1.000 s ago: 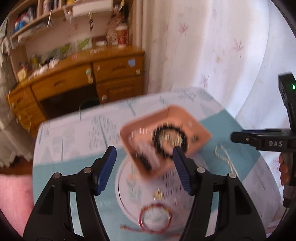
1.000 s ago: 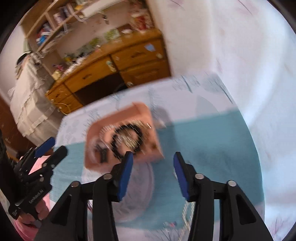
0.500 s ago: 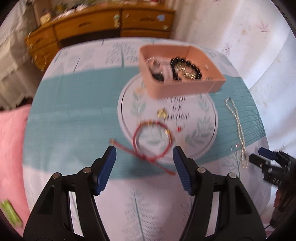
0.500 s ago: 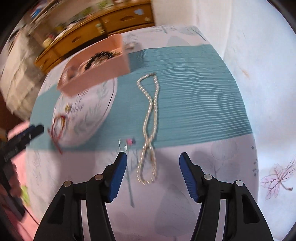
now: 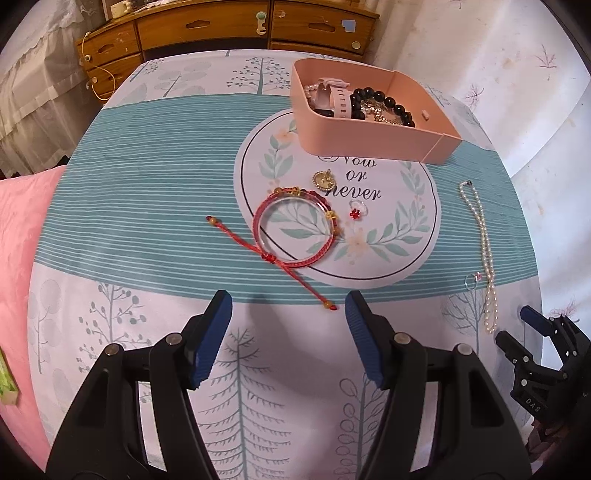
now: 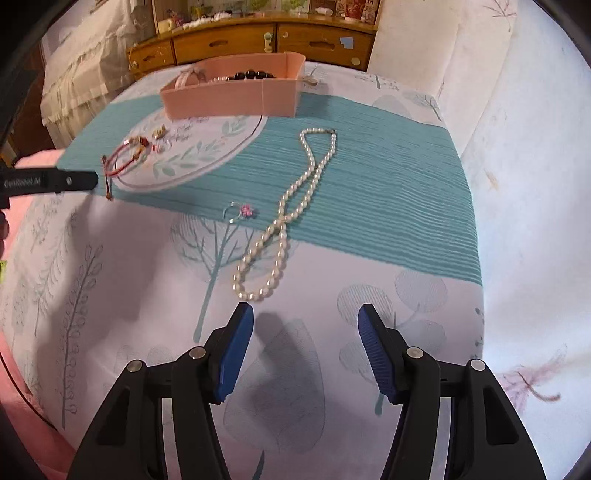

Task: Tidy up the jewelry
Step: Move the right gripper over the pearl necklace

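Note:
A pink box (image 5: 369,142) at the table's far side holds a pale watch, a black bead bracelet and other pieces. On the round printed mat lie a red cord bracelet (image 5: 295,230) around a clear bangle, a gold pendant (image 5: 325,180) and a red flower ring (image 5: 356,211). A pearl necklace (image 5: 484,254) and a pink-stone ring (image 5: 472,280) lie to the right. My left gripper (image 5: 288,310) hangs open just short of the red bracelet's cord end. My right gripper (image 6: 306,325) is open and empty, just short of the pearl necklace (image 6: 295,210) and the pink-stone ring (image 6: 240,212).
The round table wears a teal-striped cloth with tree prints. A wooden dresser (image 5: 221,26) stands behind it. A pink cushion (image 5: 18,258) lies at the left and a white patterned drape (image 6: 517,110) at the right. The left gripper's finger (image 6: 55,181) reaches in near the red bracelet (image 6: 127,158).
Both views swung down from the dresser onto the tabletop, and both grippers dropped toward the near side. The right jaws widened a little. The jewelry has not moved.

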Motion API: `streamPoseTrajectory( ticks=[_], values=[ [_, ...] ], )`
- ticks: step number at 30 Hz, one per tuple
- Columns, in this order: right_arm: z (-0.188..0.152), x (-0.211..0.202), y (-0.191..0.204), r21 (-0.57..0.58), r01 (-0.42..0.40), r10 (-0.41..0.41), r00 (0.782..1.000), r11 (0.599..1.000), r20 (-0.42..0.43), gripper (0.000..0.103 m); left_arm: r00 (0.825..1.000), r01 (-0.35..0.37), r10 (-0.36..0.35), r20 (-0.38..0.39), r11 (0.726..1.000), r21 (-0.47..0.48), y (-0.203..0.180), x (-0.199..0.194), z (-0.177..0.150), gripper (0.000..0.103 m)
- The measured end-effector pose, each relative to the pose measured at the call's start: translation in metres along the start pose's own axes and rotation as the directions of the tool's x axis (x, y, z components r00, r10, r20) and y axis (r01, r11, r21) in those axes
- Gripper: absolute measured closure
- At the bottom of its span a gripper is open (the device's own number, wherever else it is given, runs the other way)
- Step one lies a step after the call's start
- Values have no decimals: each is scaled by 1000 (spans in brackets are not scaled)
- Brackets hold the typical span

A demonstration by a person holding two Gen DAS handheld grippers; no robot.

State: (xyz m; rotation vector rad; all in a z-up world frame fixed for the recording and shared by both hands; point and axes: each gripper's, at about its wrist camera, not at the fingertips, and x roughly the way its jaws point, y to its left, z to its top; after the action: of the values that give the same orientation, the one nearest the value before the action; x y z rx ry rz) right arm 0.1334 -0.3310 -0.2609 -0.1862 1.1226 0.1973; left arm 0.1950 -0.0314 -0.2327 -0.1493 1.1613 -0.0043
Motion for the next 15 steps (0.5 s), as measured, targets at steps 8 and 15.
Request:
streamPoseTrajectory(
  ticks=[8,15],
  values=[
    [19,18,-4,-57,-34,36,998,998,44,43,1000,-24,24,2,1000,-15,-4,7,3,42],
    [51,40,-9,-48,-50,55,993,998,105,39,999,-35,35,4,998,-43,-2,13,8,42]
  ],
)
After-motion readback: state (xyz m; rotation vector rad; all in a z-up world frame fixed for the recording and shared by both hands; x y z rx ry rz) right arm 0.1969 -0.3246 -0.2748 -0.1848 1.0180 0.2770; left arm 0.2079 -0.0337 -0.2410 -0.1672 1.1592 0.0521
